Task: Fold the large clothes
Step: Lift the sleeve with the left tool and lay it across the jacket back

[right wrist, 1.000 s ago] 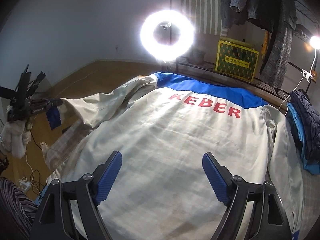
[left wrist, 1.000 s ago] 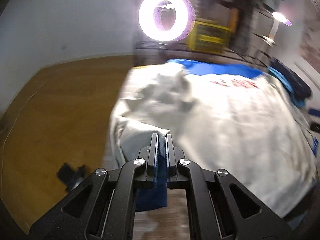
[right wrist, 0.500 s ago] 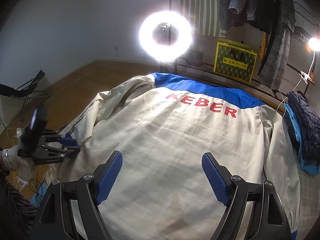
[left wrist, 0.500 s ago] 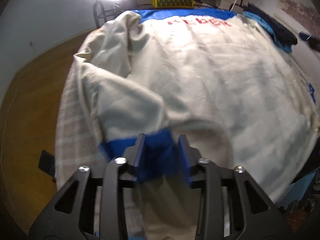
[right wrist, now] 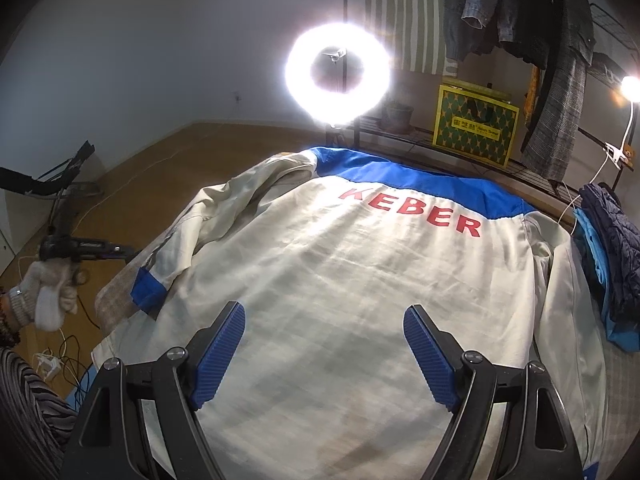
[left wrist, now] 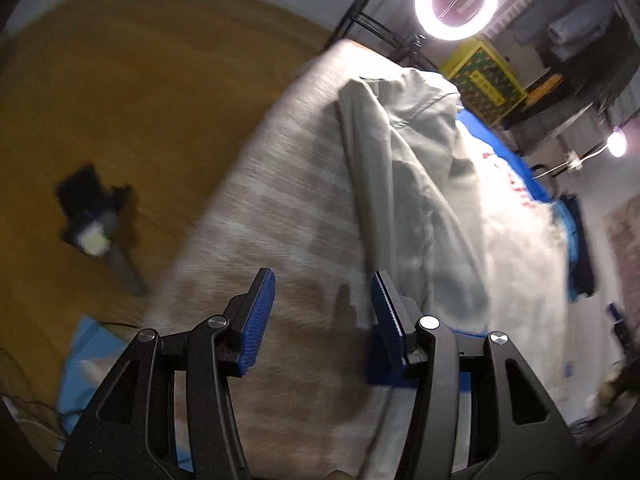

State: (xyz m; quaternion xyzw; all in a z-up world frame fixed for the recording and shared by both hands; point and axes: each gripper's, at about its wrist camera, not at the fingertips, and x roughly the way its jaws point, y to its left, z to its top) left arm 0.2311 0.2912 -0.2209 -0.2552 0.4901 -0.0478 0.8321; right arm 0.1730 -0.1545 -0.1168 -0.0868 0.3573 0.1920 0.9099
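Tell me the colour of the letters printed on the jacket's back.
Red letters on the cream jacket, clearest in the right wrist view.

Right tool (right wrist: 324,356) jaws wide above cream jacket (right wrist: 360,300); blue-cuffed sleeve (right wrist: 188,248) folded inward.

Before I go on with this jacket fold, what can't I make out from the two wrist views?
- Jacket hem: right wrist view, hidden behind the right gripper and cut off by the bottom edge.
- Right sleeve cuff: same view, runs off the lower right edge.
- Red lettering: left wrist view, motion blur.
- Dark thing on the floor: left wrist view, blurred.
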